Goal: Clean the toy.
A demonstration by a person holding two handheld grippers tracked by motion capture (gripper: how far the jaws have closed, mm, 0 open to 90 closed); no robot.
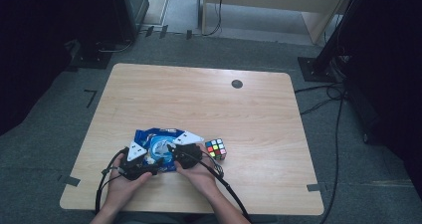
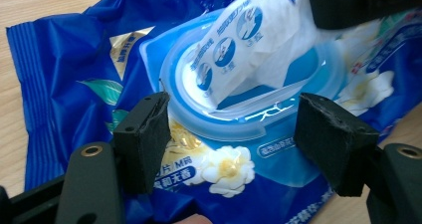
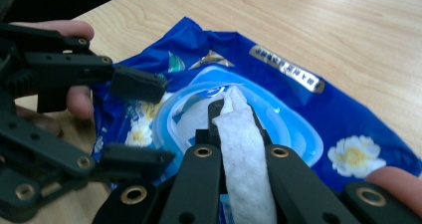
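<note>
A pale wooden table (image 1: 199, 104) with rounded corners stands on grey carpet, dark equipment and cables along both sides of the room and a light wooden unit beyond the far edge. A small dark round disc (image 1: 237, 83) sits near the far edge, right of centre. The blue wet-wipe pack (image 1: 157, 144) lies close to the near edge, left of centre, its oval lid opening facing up. Just to its right stands a colourful puzzle cube (image 1: 216, 149), apart from the pack. The right gripper (image 3: 234, 115) has its jaws pinched together on a white wipe (image 3: 244, 154) drawn up out of the opening. The left gripper (image 2: 234, 134) has its jaws parted, straddling the near rim of the lid with nothing clamped between them. The far half of the table, its right side and the far left corner lie bare, while both hands crowd the near edge.
</note>
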